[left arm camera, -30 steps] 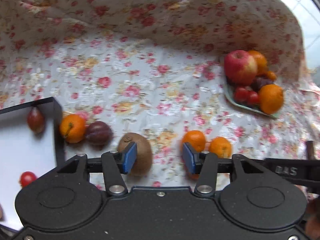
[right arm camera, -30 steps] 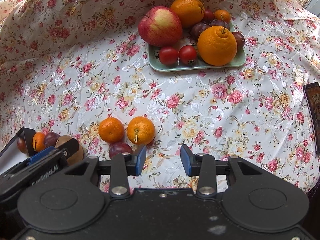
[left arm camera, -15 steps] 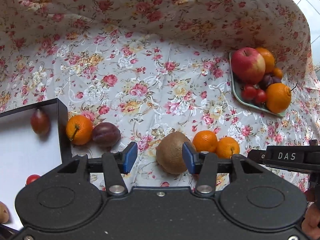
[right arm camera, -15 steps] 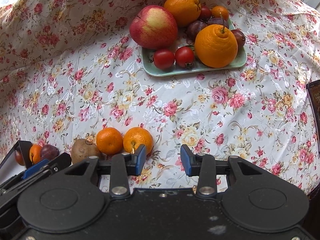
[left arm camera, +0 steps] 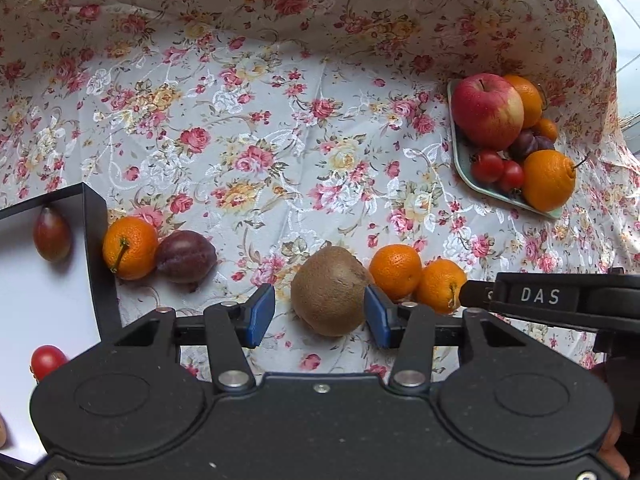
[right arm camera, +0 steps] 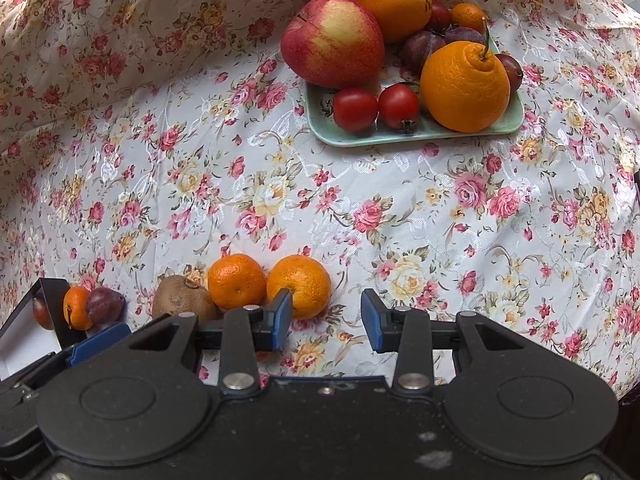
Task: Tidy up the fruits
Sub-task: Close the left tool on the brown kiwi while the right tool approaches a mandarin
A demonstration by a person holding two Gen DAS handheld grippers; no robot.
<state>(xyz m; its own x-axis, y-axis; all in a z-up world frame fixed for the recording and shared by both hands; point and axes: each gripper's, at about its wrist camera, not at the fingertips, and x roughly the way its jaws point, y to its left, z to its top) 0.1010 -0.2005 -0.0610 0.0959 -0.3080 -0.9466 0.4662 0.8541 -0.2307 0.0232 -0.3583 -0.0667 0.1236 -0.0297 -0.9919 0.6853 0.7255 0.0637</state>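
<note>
Kiwi: sits between my left gripper fingers, spread, unpinched. Step: grasping. Next: close gently, carry off. Right gripper: spread, empty.

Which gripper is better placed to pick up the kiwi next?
Left. The left gripper has its jaws open around the kiwi. The right gripper is open over bare cloth, beside the mandarins.
</note>
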